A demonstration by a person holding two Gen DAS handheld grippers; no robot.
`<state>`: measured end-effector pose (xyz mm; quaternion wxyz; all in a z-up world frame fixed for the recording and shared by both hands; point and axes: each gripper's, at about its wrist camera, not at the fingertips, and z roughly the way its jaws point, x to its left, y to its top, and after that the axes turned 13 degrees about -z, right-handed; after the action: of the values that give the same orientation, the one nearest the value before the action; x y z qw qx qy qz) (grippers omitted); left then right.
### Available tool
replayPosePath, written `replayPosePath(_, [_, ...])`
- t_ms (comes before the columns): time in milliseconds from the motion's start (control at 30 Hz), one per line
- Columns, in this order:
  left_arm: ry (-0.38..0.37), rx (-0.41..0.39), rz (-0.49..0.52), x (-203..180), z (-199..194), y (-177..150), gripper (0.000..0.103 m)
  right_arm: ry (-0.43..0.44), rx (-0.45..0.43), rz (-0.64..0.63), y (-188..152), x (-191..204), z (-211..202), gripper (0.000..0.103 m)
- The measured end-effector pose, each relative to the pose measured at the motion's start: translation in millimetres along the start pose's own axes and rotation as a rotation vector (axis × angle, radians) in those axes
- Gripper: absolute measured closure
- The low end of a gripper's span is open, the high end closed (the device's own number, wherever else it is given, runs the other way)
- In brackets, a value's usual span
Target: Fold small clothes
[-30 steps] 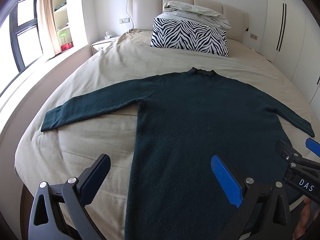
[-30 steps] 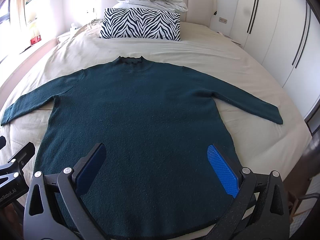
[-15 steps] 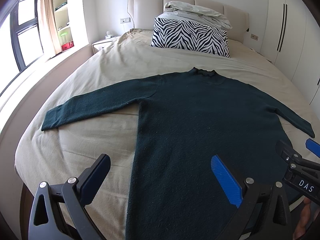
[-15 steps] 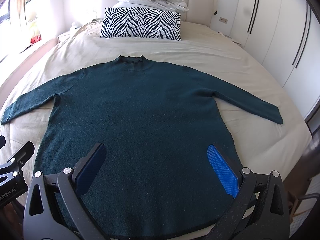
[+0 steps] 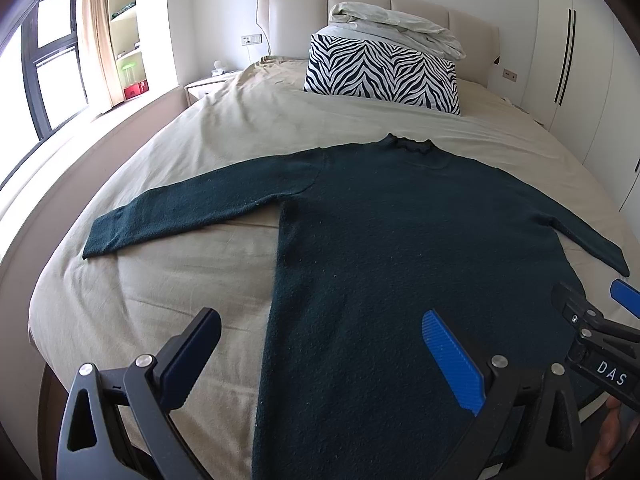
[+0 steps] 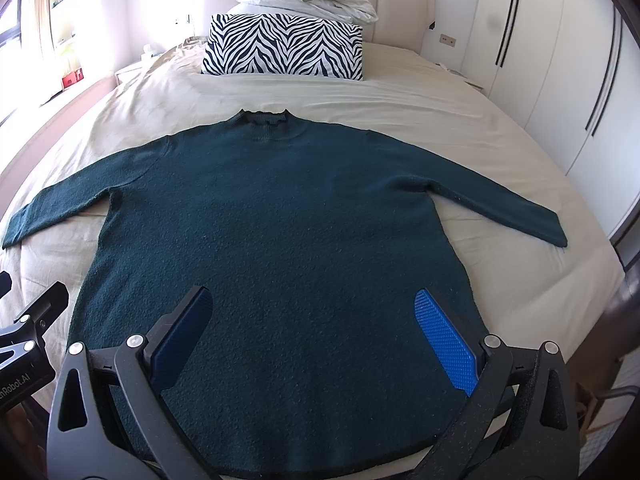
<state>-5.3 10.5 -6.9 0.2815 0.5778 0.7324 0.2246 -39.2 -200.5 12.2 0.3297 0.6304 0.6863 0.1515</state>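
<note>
A dark green sweater (image 5: 400, 240) (image 6: 280, 232) lies flat on the beige bed, neck toward the headboard, both sleeves spread out sideways. My left gripper (image 5: 320, 316) hovers open above the sweater's lower left edge, nothing between its fingers. My right gripper (image 6: 312, 296) stands open above the hem area, also holding nothing. The right gripper's tip shows at the right edge of the left wrist view, and the left gripper's body at the left edge of the right wrist view. The hem (image 6: 280, 468) runs along the foot of the bed.
A zebra-print pillow (image 5: 384, 76) with folded pale bedding (image 5: 396, 28) on top sits at the padded headboard. The beige bed sheet (image 6: 420, 108) stretches around the sweater. Windows and a nightstand (image 5: 208, 84) are at the left, white wardrobes (image 6: 560, 60) at the right.
</note>
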Motion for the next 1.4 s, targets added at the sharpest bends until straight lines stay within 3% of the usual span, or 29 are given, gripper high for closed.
replayPosePath(1400, [0.007, -0.002, -0.011, 11.4, -3.1, -9.8, 0.0, 0.014, 0.004, -0.001, -3.1, 4.6, 1.4, 0.0])
